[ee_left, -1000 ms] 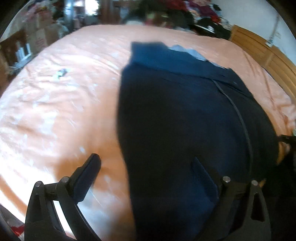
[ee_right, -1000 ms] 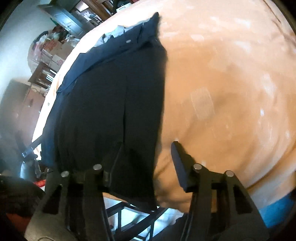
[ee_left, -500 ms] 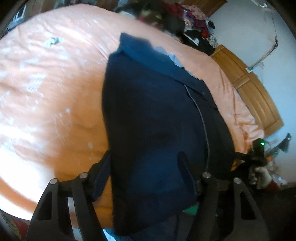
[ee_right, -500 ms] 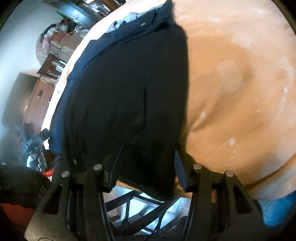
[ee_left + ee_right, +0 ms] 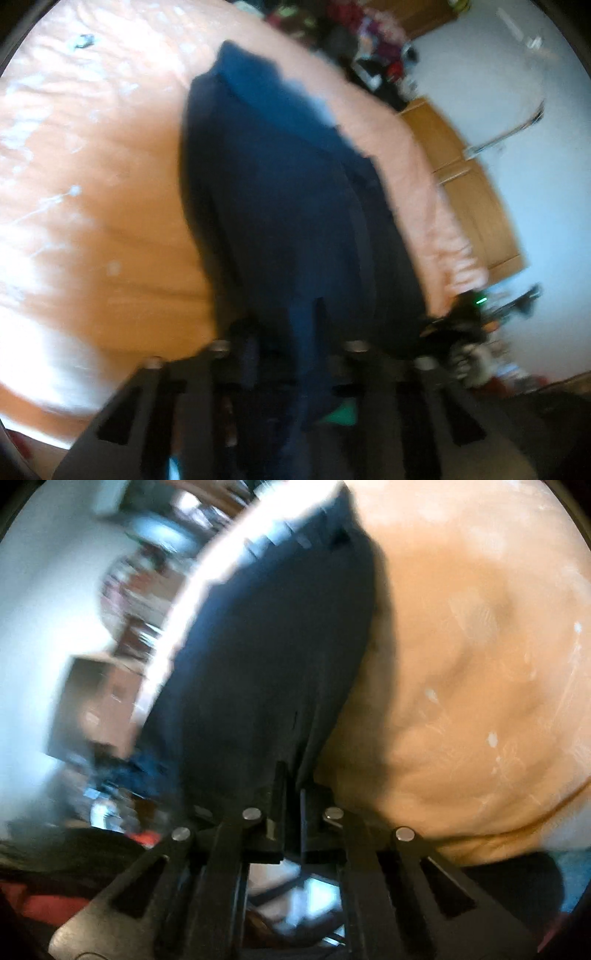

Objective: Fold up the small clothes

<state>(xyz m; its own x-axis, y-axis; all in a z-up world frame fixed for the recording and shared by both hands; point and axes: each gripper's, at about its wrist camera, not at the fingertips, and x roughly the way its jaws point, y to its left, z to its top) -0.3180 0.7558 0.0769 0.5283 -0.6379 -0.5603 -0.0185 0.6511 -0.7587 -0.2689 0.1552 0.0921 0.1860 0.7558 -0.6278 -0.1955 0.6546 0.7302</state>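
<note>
Being pinched at its near hem by both grippers, the dark shirt [image 5: 295, 206] is lying ahead on the bed [image 5: 92, 206]. The left gripper [image 5: 284, 328] and right gripper [image 5: 291, 786] are being held nearly closed on cloth; both corners should be lifted evenly, so the fold is kept square.

Room clutter [image 5: 122, 602] motion-blurred, unreadable
</note>
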